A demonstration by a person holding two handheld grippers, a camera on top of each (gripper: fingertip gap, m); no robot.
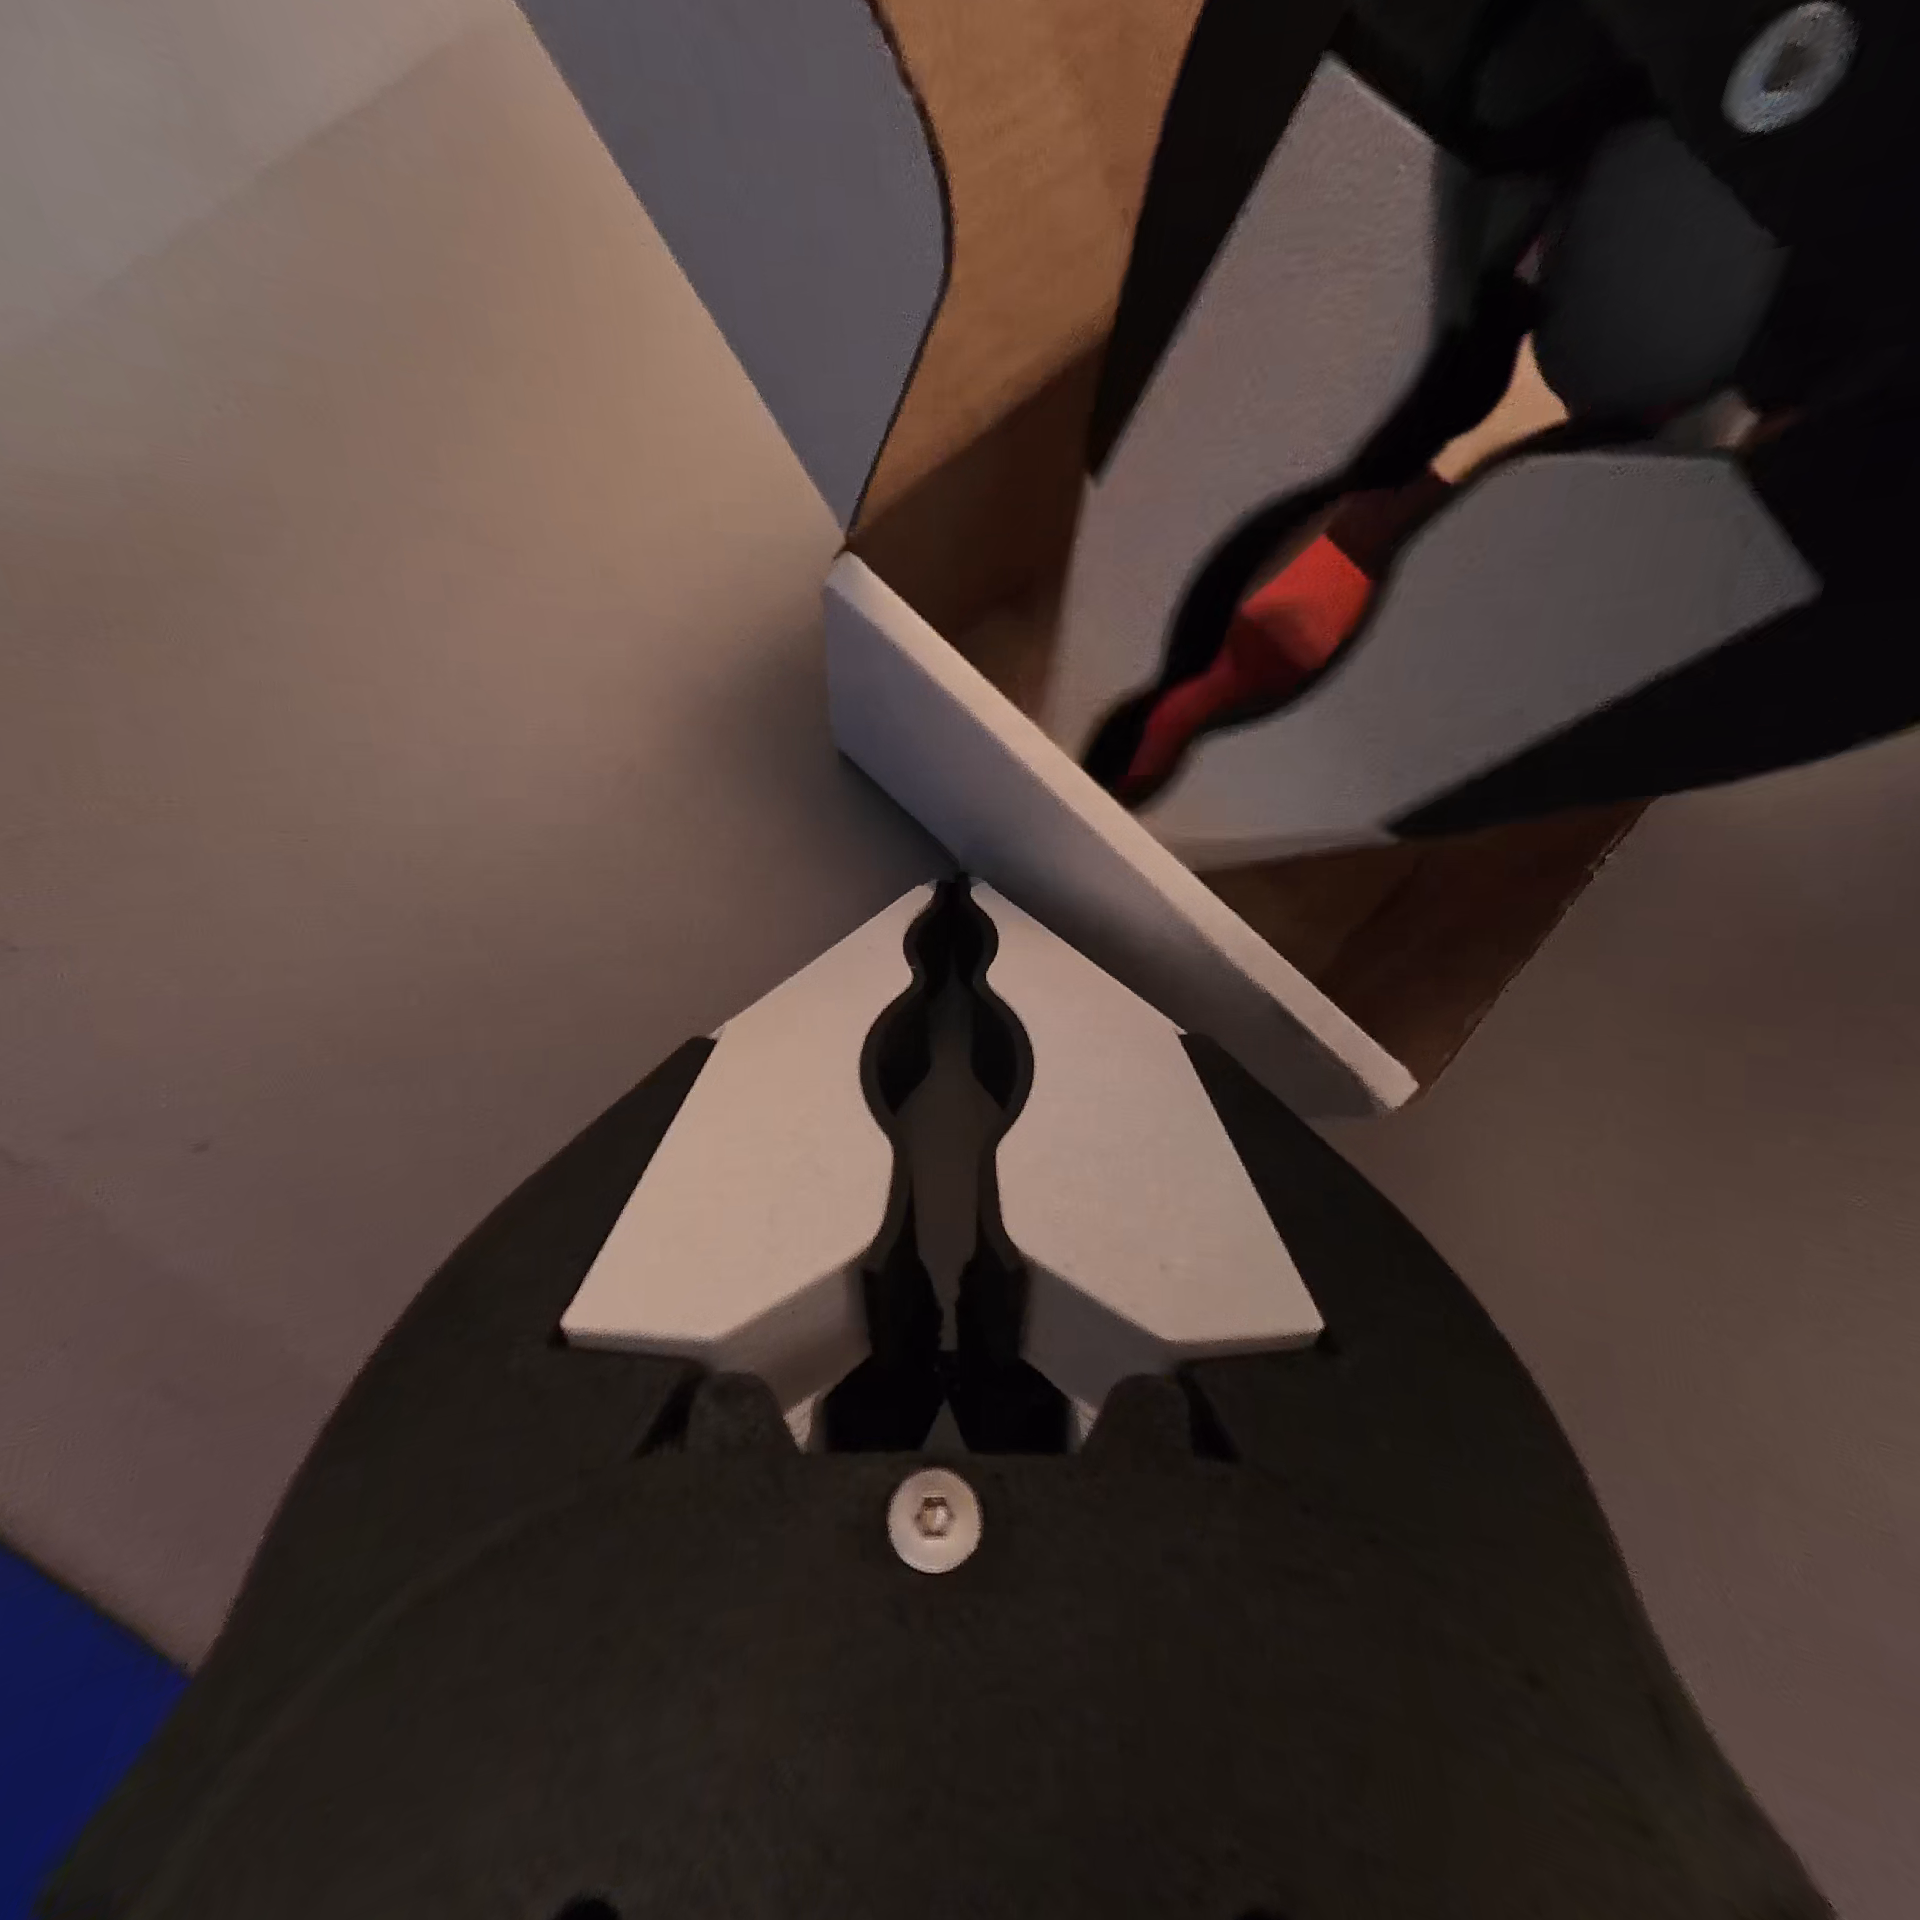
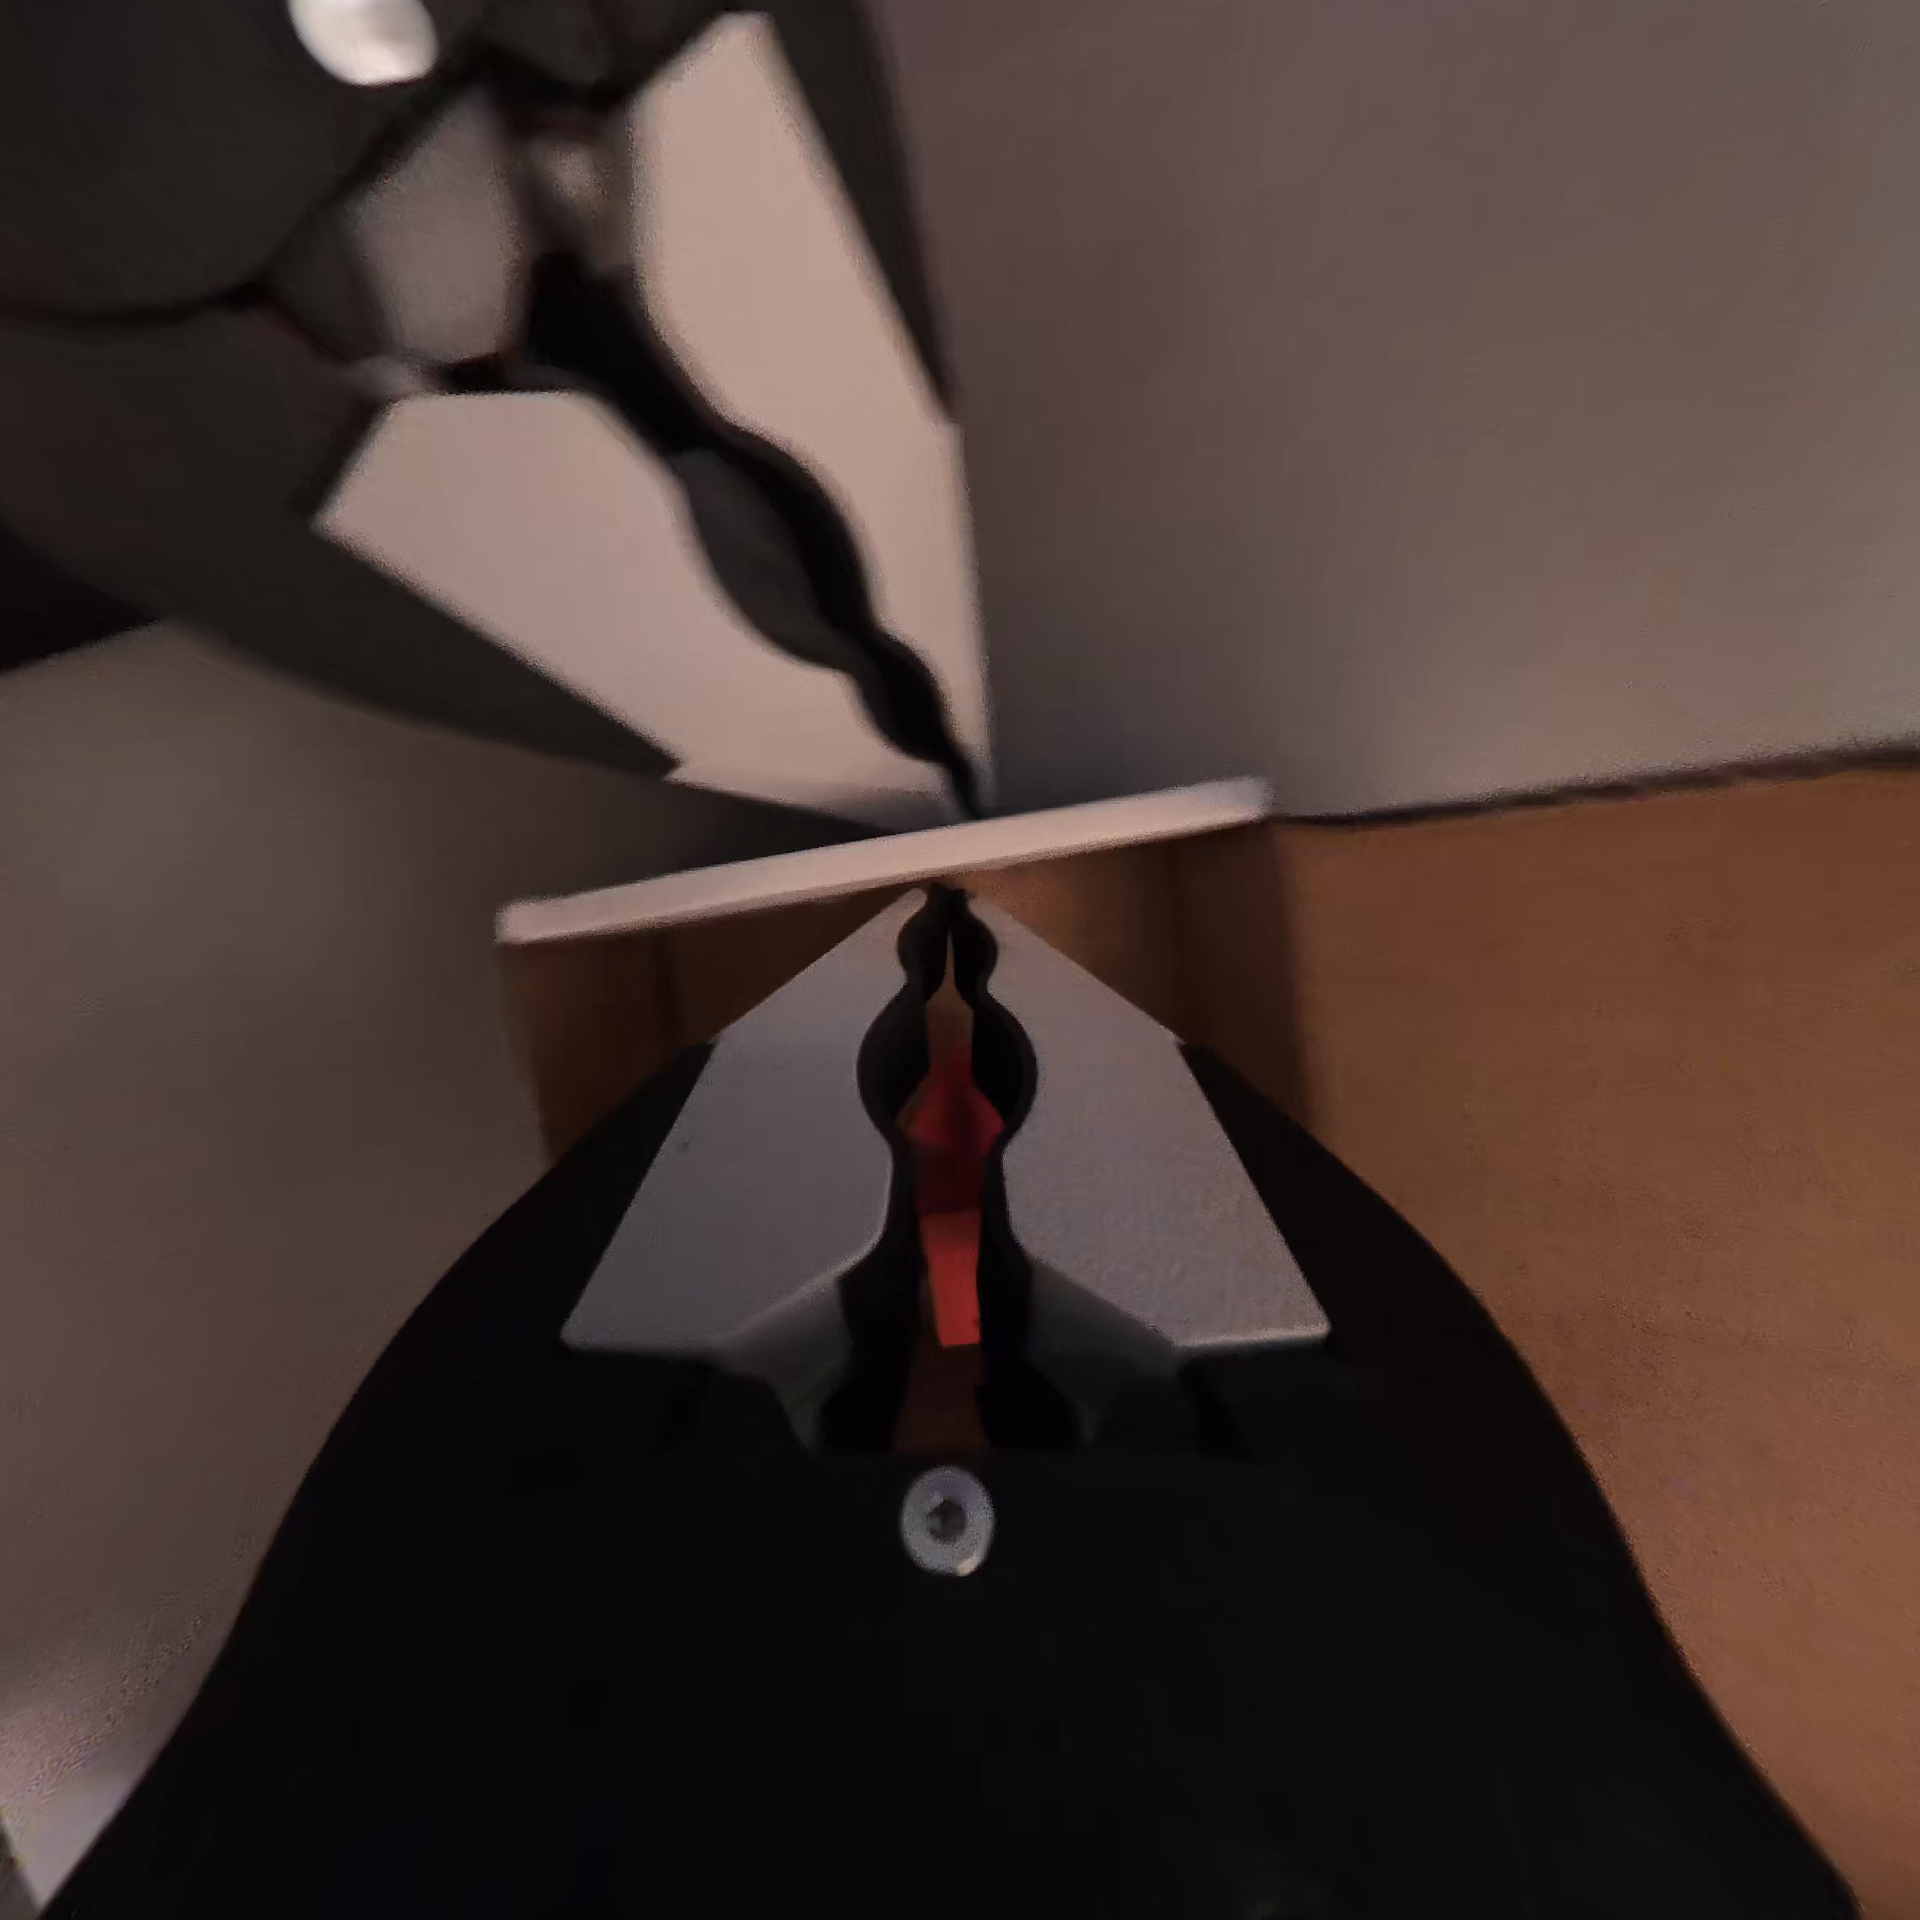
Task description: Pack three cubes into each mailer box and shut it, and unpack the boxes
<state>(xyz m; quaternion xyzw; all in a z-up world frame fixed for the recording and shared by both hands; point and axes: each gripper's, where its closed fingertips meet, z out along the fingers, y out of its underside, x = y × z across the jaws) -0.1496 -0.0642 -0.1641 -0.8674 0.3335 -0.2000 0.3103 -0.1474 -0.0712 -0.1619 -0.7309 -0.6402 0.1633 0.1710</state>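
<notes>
An open mailer box, white outside and brown inside, shows in both views. Its white side wall (image 1: pixel 1039 831) (image 2: pixel 831 868) stands between my two grippers. My left gripper (image 1: pixel 956 883) is shut, its tips against the wall's outer face; it also shows in the right wrist view (image 2: pixel 971 784). My right gripper (image 2: pixel 948 896) is shut, its tips at the wall's inner side above the box's inside; it also shows in the left wrist view (image 1: pixel 1117 774). A red cube (image 2: pixel 948 1195) (image 1: pixel 1288 613) shows through the gap between the right fingers, lying below them in the box.
The box's white lid flap (image 1: pixel 779 208) stands up at the back. The brown inner floor (image 2: pixel 1558 1039) spreads to the right. The pale table (image 1: pixel 364 727) lies to the left. A blue object (image 1: pixel 62 1714) sits at the lower left corner. Both grippers' tips are close together, under 4 cm apart.
</notes>
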